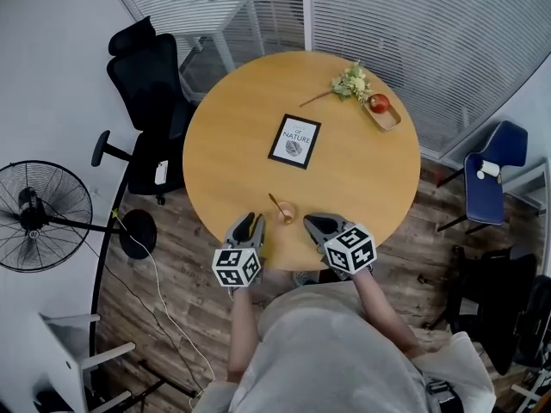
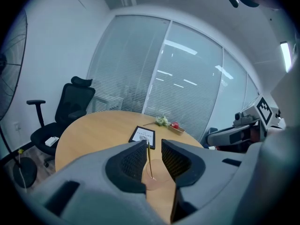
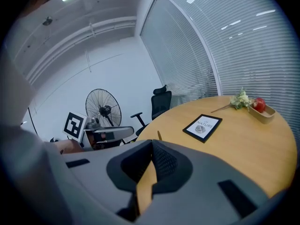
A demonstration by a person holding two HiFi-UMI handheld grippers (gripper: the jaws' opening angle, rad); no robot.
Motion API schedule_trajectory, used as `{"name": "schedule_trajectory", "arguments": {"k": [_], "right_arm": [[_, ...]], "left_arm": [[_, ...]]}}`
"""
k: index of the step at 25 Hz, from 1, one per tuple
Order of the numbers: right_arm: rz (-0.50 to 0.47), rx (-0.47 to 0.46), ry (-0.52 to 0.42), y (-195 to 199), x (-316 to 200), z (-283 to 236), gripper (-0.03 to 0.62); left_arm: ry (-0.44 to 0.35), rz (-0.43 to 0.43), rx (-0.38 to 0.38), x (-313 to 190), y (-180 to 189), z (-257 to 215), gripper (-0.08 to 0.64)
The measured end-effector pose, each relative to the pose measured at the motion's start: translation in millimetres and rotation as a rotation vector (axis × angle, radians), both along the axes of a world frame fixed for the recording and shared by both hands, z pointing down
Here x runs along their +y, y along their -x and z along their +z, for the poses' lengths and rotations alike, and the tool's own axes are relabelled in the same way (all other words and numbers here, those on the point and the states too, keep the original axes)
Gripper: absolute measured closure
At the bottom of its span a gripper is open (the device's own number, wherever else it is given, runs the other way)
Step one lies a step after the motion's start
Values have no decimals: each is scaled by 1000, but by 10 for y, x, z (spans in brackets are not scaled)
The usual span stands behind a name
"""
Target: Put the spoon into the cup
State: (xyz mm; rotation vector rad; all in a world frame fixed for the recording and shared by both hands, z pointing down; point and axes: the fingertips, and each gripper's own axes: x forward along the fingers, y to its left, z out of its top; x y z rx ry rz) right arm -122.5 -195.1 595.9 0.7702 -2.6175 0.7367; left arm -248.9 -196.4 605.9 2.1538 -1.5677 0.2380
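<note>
Your left hand-held gripper (image 1: 252, 223) sits at the counter's (image 1: 232, 136) near edge, jaws a little apart, clamping nothing. Your right hand-held gripper (image 1: 310, 222) is near it, jaws closed tip to tip and empty. Both point away from you, angled slightly inward. Your left forearm (image 1: 242, 317) and right forearm (image 1: 385, 310) reach forward.

peach cup (image 1: 286, 213), gold spoon (image 1: 276, 202), tan wooden table (image 1: 232, 140)

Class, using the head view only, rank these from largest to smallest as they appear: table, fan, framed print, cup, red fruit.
1. Table
2. Fan
3. Framed print
4. Cup and red fruit: they look about alike, so I won't rank one above the other.
</note>
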Motion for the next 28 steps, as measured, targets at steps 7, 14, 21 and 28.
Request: {"name": "schedule_trajectory", "arguments": {"k": [7,14,21,28], "right_arm": [[2,8,19,65,10,146,595],[-36,24,42,151,64,235,595],[-64,34,50,213,88,269,595],[-58,28,59,178,99,291,595]], "left_arm": [[32,-32,-21,240,103,88,477],[31,-47,-6,267,127,81,479],[23,-56,2,260,190,69,506],[17,-50,-2,290,147,76,544]]}}
